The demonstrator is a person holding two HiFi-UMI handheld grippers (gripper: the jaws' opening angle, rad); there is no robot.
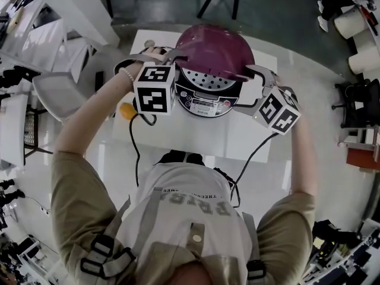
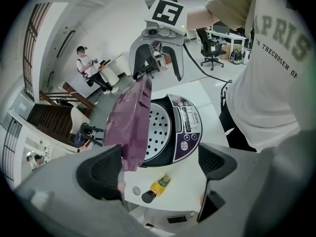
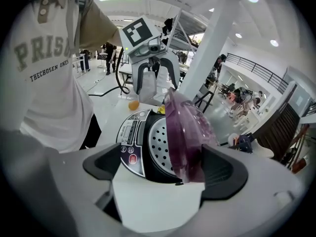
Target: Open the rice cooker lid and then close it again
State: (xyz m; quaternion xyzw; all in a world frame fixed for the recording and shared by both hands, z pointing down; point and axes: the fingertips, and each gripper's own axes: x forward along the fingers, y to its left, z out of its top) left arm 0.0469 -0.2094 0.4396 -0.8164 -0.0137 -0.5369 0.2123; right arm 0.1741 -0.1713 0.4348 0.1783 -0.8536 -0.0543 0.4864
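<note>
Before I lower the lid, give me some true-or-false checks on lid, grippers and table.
1. The lid stands raised. True.
2. The left gripper is shut. False: its jaws stand wide apart.
3. A yellow bottle lies on the table. True.
4. The panel faces away from the person. False: it faces the person.
5. The right gripper is clear of the lid. False: the lid's edge sits between its jaws.

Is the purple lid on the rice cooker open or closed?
Open. The purple lid stands tipped up over the rice cooker, and the plate with holes inside shows under it.
</note>
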